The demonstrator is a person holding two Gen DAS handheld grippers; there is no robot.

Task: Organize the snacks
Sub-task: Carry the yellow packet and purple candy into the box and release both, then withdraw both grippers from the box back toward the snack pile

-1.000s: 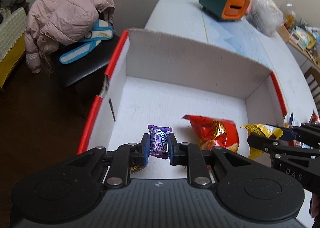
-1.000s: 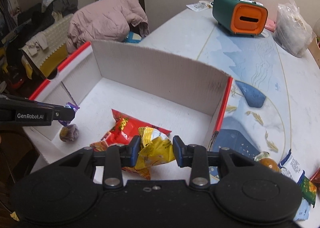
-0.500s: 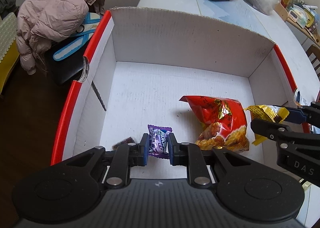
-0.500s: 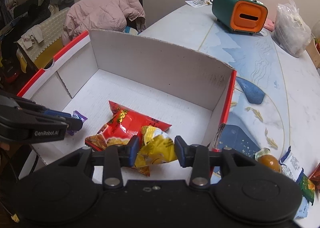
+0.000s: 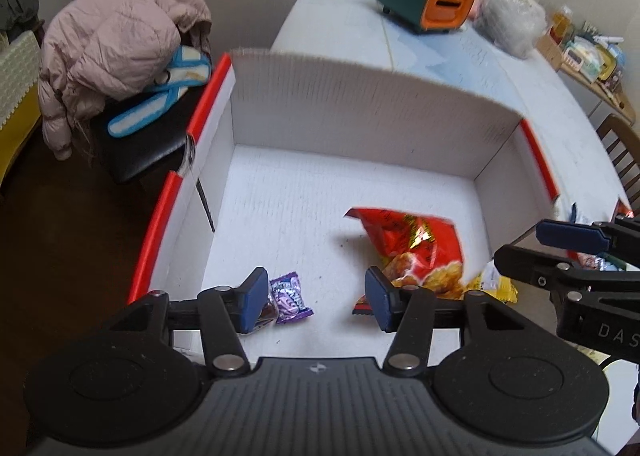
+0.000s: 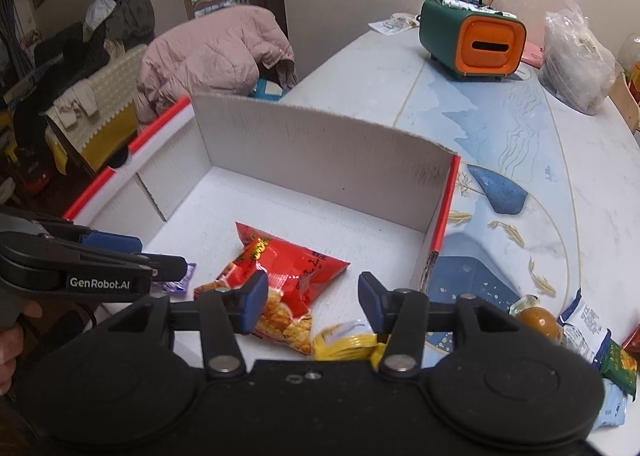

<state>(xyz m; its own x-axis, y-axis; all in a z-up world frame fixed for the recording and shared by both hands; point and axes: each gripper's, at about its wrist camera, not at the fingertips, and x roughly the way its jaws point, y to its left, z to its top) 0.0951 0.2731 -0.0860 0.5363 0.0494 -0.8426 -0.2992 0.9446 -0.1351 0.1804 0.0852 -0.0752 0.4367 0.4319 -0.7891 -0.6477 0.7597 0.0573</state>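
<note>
Both our jaws have just been opening: the left gripper (image 5: 316, 298) has let go of the purple candy (image 5: 289, 298), and the right gripper (image 6: 312, 302) the yellow packet (image 6: 346, 344). Both now lie loose in the box (image 5: 360, 103) beside the red bag (image 5: 416, 248), so two more snacks look sorted.

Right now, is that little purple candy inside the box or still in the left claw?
Inside the box. The purple candy lies on its white floor; the left claw, whose jaws have just been opening, stands spread, pads off it.
</note>
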